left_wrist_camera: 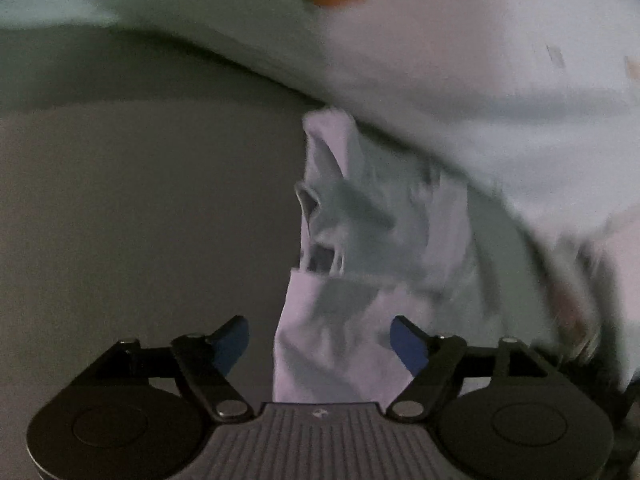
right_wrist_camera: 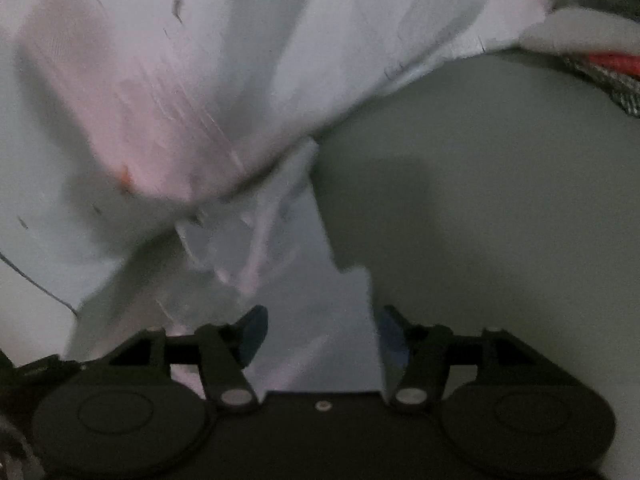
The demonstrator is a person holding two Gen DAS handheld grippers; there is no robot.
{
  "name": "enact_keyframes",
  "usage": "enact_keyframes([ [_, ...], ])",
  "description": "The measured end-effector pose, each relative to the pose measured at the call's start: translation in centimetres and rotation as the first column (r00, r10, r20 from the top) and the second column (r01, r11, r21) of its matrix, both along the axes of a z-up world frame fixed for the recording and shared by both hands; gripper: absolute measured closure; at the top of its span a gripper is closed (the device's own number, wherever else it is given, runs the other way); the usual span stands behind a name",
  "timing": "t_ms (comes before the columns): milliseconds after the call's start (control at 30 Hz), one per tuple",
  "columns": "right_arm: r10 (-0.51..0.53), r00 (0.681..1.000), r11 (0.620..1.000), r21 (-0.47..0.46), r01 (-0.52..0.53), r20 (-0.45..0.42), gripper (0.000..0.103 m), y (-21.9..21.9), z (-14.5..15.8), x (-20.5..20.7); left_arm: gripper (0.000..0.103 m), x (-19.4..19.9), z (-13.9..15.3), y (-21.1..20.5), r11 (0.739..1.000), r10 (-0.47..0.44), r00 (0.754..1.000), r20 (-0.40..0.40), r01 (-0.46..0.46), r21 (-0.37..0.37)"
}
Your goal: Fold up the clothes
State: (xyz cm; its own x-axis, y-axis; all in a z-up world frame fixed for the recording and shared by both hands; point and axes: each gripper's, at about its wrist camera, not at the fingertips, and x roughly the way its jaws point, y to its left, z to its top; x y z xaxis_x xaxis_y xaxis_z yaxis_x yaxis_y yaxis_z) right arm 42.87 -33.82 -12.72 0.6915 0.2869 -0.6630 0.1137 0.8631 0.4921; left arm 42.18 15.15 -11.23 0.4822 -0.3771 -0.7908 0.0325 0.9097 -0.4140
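Note:
A pale white garment [left_wrist_camera: 440, 80] with small orange marks spreads over the top and right of the left wrist view. A bunched corner of it [left_wrist_camera: 352, 240] hangs down between the blue-padded fingers of my left gripper [left_wrist_camera: 322, 342]. The jaws stand wide apart and the pads do not press the cloth. In the right wrist view the same white garment [right_wrist_camera: 180, 80] fills the upper left. A crumpled fold of it [right_wrist_camera: 312, 280] lies between the fingers of my right gripper [right_wrist_camera: 322, 330], whose jaws are also spread. Both views are blurred.
A plain grey tabletop [left_wrist_camera: 140, 220] lies left of the cloth in the left wrist view, and the tabletop [right_wrist_camera: 500, 220] lies right of it in the right wrist view. A grey knitted item with a red patch [right_wrist_camera: 608, 68] sits at the top right corner.

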Motion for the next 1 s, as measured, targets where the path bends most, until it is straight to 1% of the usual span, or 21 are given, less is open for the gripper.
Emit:
enact_keyframes([
  [67,-0.008,0.999,1.0,0.015,0.009,-0.044,0.039,-0.2,-1.6,1.0,0.021,0.3,-1.1,-1.6,0.996,-0.047,0.999,0.004,0.047,0.072],
  [200,0.008,0.998,0.996,0.088,-0.003,-0.058,0.041,-0.2,-3.5,2.9,0.021,1.1,-3.4,-2.8,0.997,-0.027,1.0,0.005,0.026,0.068],
  [233,0.028,0.998,0.995,0.101,-0.022,-0.059,0.055,-0.1,-3.7,3.3,0.026,1.0,-3.1,-2.9,0.998,-0.02,0.999,0.032,0.018,0.066],
  [267,0.038,0.997,0.995,0.097,-0.032,-0.062,0.072,0.0,-3.7,3.5,0.063,0.9,-2.9,-3.0,0.998,-0.015,0.999,0.05,0.012,0.063],
  [300,0.047,0.997,0.995,0.093,-0.041,-0.066,0.077,0.2,-3.6,3.8,0.093,1.3,-2.9,-2.9,0.999,-0.011,1.0,0.029,0.01,0.052],
  [333,0.058,0.997,0.996,0.076,-0.054,-0.051,0.092,0.4,-3.3,3.8,0.093,1.7,-2.8,-2.6,0.999,0.018,1.0,0.012,-0.018,0.048],
  [367,0.071,0.997,0.996,0.06,-0.07,-0.027,0.098,0.5,-2.7,3.6,0.097,1.7,-2.5,-2.1,0.998,0.044,0.999,0.022,-0.045,0.037],
  [400,0.093,0.996,0.994,0.048,-0.093,0.004,0.098,0.6,-2.1,3.3,0.098,1.7,-2.1,-1.6,0.998,0.057,0.998,0.035,-0.057,0.016],
  [500,0.117,0.991,0.993,0.009,-0.118,0.069,0.098,0.7,-0.4,2.8,0.099,1.2,-0.3,-0.8,0.996,0.082,0.993,0.089,-0.079,-0.036],
  [567,0.128,0.987,0.992,-0.02,-0.127,0.095,0.098,0.8,0.3,2.9,0.098,1.5,0.3,-0.8,0.996,0.084,0.99,0.111,-0.08,-0.041],
  [600,0.139,0.987,0.989,-0.054,-0.135,0.083,0.098,1.1,0.2,3.3,0.094,1.9,-0.1,-0.8,0.997,0.079,0.992,0.101,-0.077,-0.026],
  [633,0.149,0.986,0.986,-0.088,-0.143,0.071,0.095,1.4,0.0,3.7,0.091,2.5,-0.7,-1.2,0.997,0.081,0.994,0.079,-0.082,0.013],
  [700,0.187,0.982,0.969,-0.166,-0.185,-0.004,0.087,2.5,-1.0,4.8,0.08,3.4,-2.5,-1.9,0.989,0.076,0.997,0.026,-0.079,0.124],
  [733,0.2,0.98,0.953,-0.229,-0.2,-0.026,0.078,3.1,-1.2,5.0,0.08,3.4,-2.8,-2.1,0.987,0.072,0.997,0.02,-0.074,0.145],
  [767,0.203,0.979,0.941,-0.271,-0.202,-0.025,0.068,3.5,-1.0,4.9,0.077,3.1,-2.5,-2.1,0.986,0.067,0.997,0.033,-0.071,0.15],
  [800,0.206,0.978,0.93,-0.306,-0.202,-0.019,0.061,3.6,-0.7,4.4,0.067,2.8,-2.1,-2.0,0.985,0.066,0.997,0.031,-0.07,0.158],
  [833,0.205,0.979,0.918,-0.345,-0.196,-0.01,0.04,3.7,-0.2,3.7,0.06,2.3,-1.7,-1.9,0.985,0.061,0.998,0.031,-0.066,0.161],
  [867,0.202,0.979,0.906,-0.38,-0.186,0.002,0.023,3.8,0.3,2.8,0.045,1.8,-1.2,-1.8,0.985,0.057,0.998,0.031,-0.062,0.163],
  [900,0.203,0.979,0.887,-0.425,-0.178,0.013,0.018,4.1,0.6,1.8,0.032,1.0,-0.8,-1.6,0.986,0.058,0.998,0.034,-0.062,0.156],
  [967,0.246,0.969,0.824,-0.53,-0.2,0.017,0.016,5.3,1.0,-0.7,0.03,-0.6,-0.2,-1.1,0.99,0.063,0.998,0.027,-0.066,0.126],
  [1000,0.287,0.958,0.78,-0.582,-0.229,0.008,0.015,6.1,1.1,-2.1,0.029,-1.5,0.1,-0.8,0.992,0.067,0.998,0.017,-0.068,0.103],
])
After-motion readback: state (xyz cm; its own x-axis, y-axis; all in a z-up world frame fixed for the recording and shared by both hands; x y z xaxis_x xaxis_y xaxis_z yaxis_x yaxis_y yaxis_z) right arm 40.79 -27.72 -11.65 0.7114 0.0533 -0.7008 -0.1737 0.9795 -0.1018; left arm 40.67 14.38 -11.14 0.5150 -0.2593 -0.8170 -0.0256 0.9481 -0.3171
